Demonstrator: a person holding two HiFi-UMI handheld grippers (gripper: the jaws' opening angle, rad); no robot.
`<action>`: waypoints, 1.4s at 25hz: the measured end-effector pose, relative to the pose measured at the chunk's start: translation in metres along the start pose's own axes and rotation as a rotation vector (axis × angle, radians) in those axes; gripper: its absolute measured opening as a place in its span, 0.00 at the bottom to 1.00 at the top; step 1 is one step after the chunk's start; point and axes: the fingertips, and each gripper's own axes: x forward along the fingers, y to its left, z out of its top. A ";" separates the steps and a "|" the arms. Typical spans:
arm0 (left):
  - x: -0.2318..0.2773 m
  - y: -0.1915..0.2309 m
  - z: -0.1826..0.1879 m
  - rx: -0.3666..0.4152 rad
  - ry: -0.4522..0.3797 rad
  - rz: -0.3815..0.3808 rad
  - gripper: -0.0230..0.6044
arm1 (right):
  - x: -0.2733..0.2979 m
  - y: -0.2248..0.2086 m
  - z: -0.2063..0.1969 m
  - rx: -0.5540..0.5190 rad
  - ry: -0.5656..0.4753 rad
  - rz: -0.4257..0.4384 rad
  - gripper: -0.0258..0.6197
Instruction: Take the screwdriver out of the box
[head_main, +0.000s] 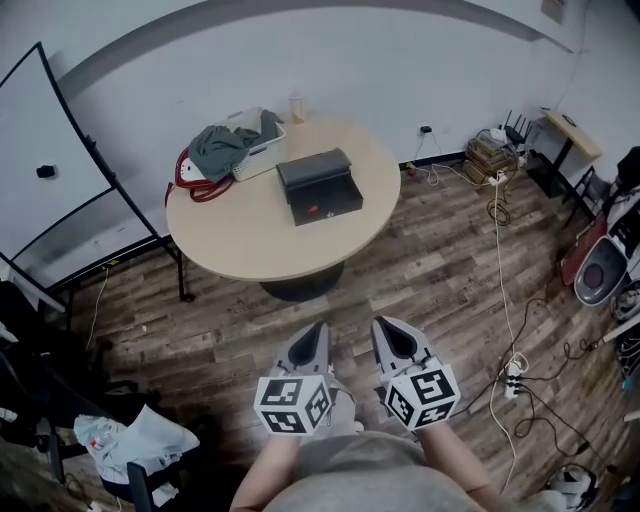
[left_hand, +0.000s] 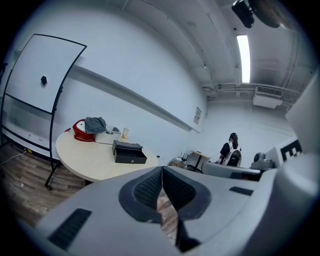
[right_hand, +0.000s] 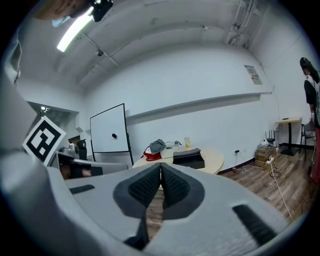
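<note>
On table (head_main: 250, 240): box (head_main: 318, 186) is sitting closed; screwdriver is not showing.
Left gripper (head_main: 316, 335): you are holding it shut, empty.
Right gripper (head_main: 387, 330): likewise shut, empty.
Box bearing: lying straight ahead, well apart, nearer your left gripper.

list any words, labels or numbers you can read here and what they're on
None can be read.
Wall notice: too small.
Black box: small mark on front, blurred.
Left gripper and right gripper markers: square patterns, no letters.
</note>
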 end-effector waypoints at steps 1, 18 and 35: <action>0.005 0.004 0.001 -0.001 0.002 0.002 0.04 | 0.006 -0.002 0.000 0.000 0.004 0.000 0.04; 0.132 0.084 0.051 -0.018 0.031 0.026 0.04 | 0.156 -0.060 0.043 -0.013 0.012 0.018 0.04; 0.250 0.168 0.093 -0.011 0.091 -0.012 0.04 | 0.293 -0.098 0.064 0.003 0.023 -0.028 0.04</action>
